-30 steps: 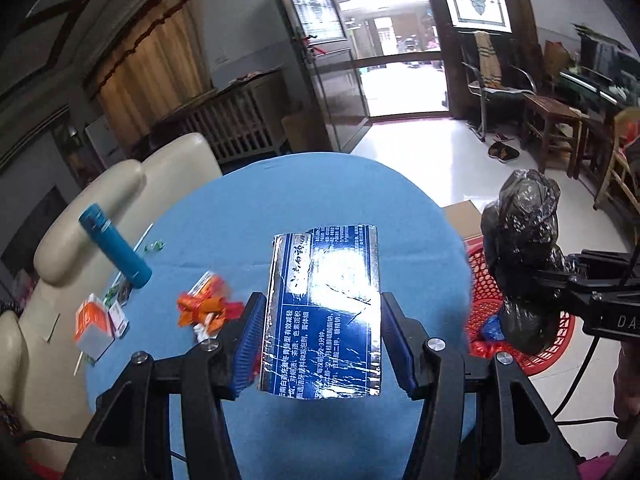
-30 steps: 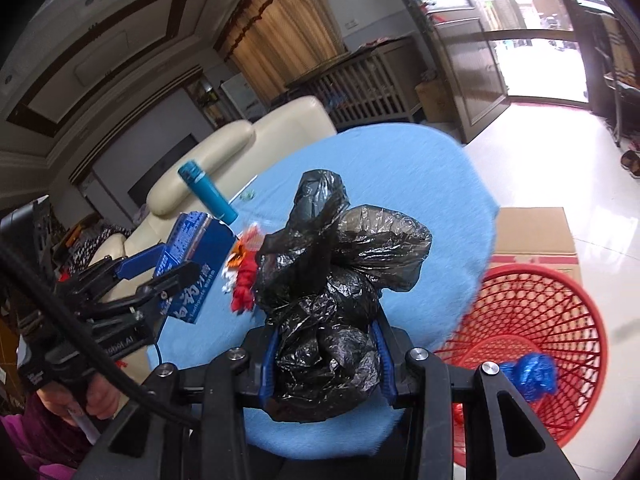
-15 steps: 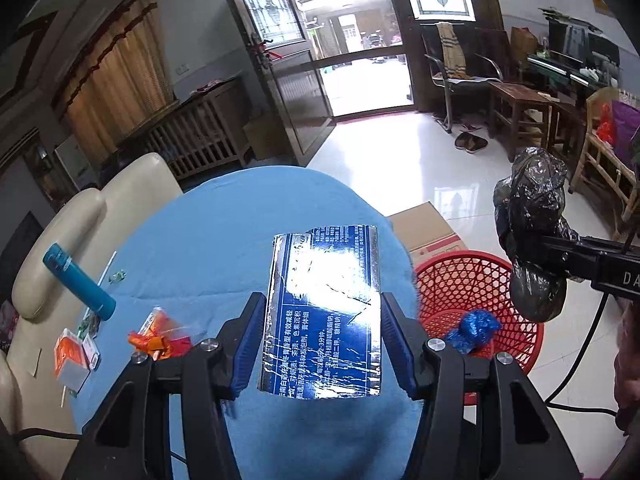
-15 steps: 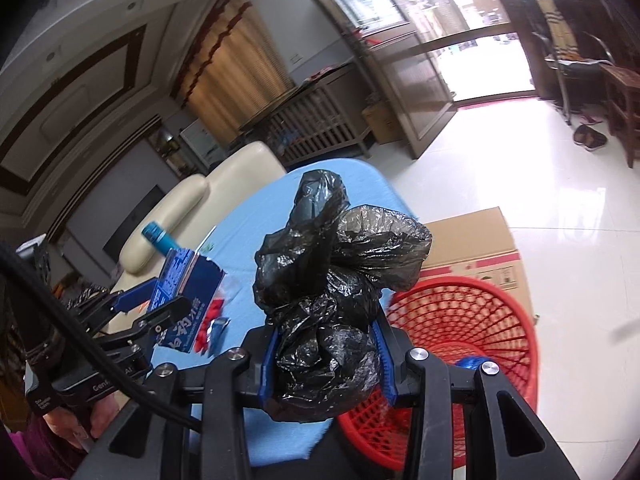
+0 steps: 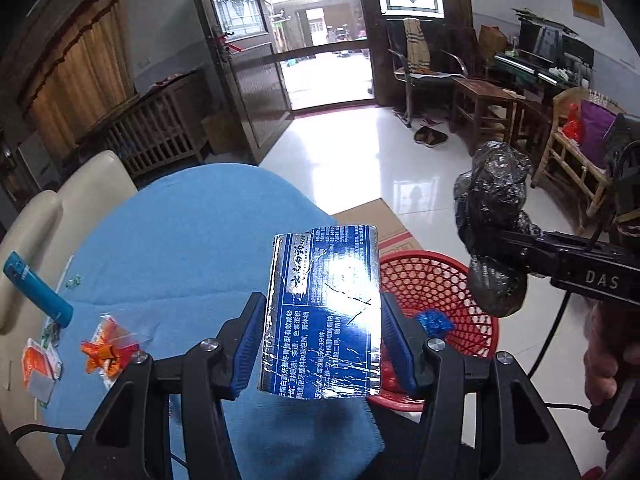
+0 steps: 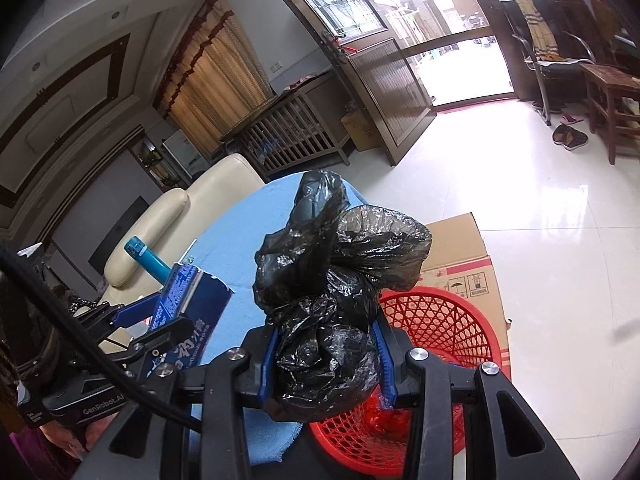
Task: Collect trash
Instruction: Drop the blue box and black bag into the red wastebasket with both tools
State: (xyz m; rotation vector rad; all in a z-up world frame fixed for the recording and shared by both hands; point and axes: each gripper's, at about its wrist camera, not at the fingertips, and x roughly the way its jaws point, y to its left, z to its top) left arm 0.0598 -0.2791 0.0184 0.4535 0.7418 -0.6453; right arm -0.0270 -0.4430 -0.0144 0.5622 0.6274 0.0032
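Note:
My left gripper [image 5: 324, 340] is shut on a blue and silver foil carton [image 5: 324, 312], held over the right edge of the blue-clothed table [image 5: 192, 240]. My right gripper [image 6: 326, 360] is shut on a crumpled black plastic bag [image 6: 332, 280], which hangs above the red mesh basket [image 6: 440, 320] on the floor. From the left wrist view the black bag [image 5: 494, 232] sits right of the carton, over the basket [image 5: 440, 280], which holds a blue crumpled scrap [image 5: 434, 320]. The carton [image 6: 192, 304] and left gripper [image 6: 160, 328] show at the left of the right wrist view.
On the table lie a teal tube [image 5: 36, 288], orange wrappers [image 5: 106, 350] and a small orange packet [image 5: 38, 364]. A cardboard box [image 5: 384, 220] lies behind the basket. A cream sofa [image 5: 68, 200] flanks the table; chairs and wooden furniture stand at the far right.
Both grippers have swung right, off the table's middle toward the red basket, each keeping its load. The basket and floor now fill more of both views.

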